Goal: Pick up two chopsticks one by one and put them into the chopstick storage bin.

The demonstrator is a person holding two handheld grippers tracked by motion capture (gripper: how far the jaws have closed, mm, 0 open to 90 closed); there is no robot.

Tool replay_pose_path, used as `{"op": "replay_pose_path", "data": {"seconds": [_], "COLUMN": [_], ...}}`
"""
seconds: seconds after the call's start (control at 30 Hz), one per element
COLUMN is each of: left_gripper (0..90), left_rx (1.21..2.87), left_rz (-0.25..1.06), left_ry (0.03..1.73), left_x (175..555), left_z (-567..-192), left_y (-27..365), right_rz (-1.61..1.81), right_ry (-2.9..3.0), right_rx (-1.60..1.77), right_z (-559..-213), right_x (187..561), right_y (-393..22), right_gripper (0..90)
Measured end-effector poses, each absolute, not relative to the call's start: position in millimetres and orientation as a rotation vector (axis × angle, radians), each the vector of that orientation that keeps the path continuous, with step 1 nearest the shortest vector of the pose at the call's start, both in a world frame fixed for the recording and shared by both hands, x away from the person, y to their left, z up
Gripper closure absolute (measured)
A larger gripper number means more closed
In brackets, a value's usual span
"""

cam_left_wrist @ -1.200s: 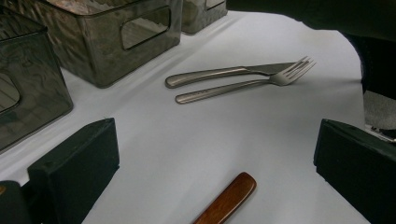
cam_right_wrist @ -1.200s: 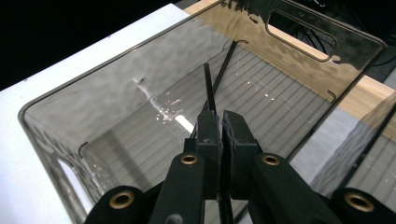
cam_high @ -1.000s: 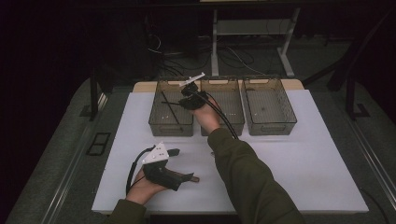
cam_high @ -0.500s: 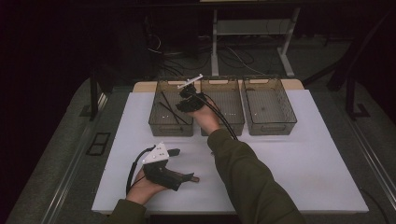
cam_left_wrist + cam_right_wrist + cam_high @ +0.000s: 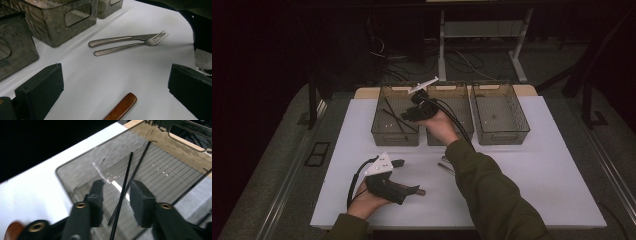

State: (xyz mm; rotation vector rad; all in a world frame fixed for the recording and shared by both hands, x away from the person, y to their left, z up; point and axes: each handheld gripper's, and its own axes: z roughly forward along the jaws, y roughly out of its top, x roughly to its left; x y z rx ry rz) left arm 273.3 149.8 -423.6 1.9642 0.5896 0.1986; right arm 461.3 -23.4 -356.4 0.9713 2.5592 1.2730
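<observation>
Two thin black chopsticks point(image 5: 127, 182) lie slanted inside the left clear bin point(image 5: 75, 172). My right gripper point(image 5: 117, 192) hangs over that bin point(image 5: 394, 137), and its jaws have just been opening. The chopsticks point(image 5: 394, 117) run through the gap, but neither pad presses on them. My left gripper point(image 5: 115, 82) rests open on the white table near its front edge point(image 5: 409, 177). A brown wooden handle point(image 5: 121, 106) lies on the table between its jaws. Beyond it, a steel knife point(image 5: 117, 40) and fork point(image 5: 130, 46) lie side by side.
Three clear bins stand in a row at the back of the white table point(image 5: 537, 170): the left one, a middle one point(image 5: 462, 100) and a right one point(image 5: 502, 112). The knife and fork point(image 5: 446, 166) lie beside my right sleeve. Black cables trail from both grippers.
My right hand has shifted a little to the left over the left bin. The left hand has stayed where it was.
</observation>
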Motion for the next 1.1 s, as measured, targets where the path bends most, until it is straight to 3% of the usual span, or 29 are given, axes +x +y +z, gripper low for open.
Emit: {"op": "replay_pose_path", "data": {"seconds": [0.13,0.27,1.1], "left_gripper": [0.0,0.0,0.0], "left_rx": [1.969,1.966,1.974], "left_rz": [0.2,0.201,0.202], "left_ry": [0.59,0.592,0.588], "left_x": [273,273,273], "left_z": [-424,-424,-424], "left_y": [149,149,149], "right_rz": [1.25,1.231,1.161], "right_ry": [2.582,2.607,2.652], "right_rx": [0.93,0.919,0.91], "right_z": [-354,-354,-374], "right_x": [447,439,429], "right_y": [-35,-47,-48], "right_gripper": [80.9,88.4,88.9]}}
